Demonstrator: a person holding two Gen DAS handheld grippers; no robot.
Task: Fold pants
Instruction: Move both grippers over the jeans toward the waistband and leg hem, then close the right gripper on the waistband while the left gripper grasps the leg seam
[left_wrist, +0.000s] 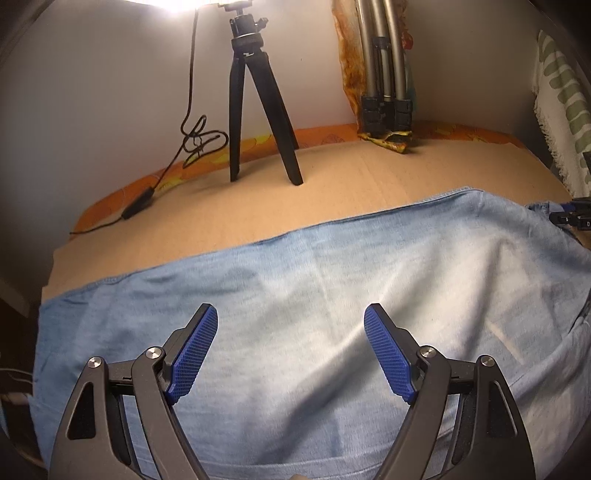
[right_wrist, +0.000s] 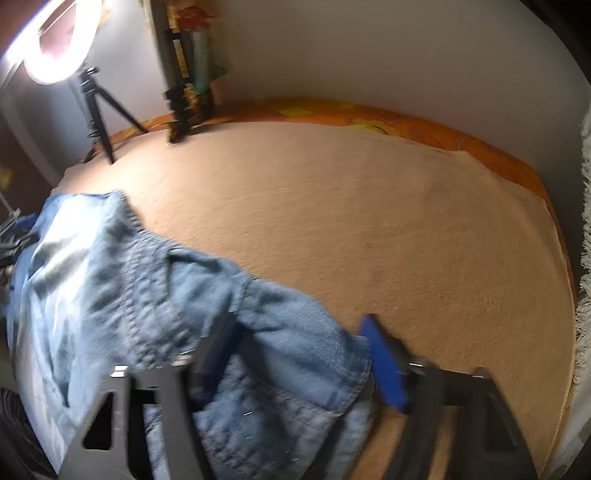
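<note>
Two grippers spread wide, left gripper (left_wrist: 291, 317) and right gripper (right_wrist: 299, 332), holding nothing; risk: bunching jeans (left_wrist: 314, 314) waistband (right_wrist: 155, 266).

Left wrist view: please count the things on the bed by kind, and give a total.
Pants: 1
Tripods: 2, black and grey
Cable: 1
Total: 4

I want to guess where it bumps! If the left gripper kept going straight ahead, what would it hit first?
Most likely the light blue pants, which fill the space ahead of the open left gripper. If it passed above the fabric, the cardboard sheet comes next, then the black tripod; depth is hard to judge.
</note>
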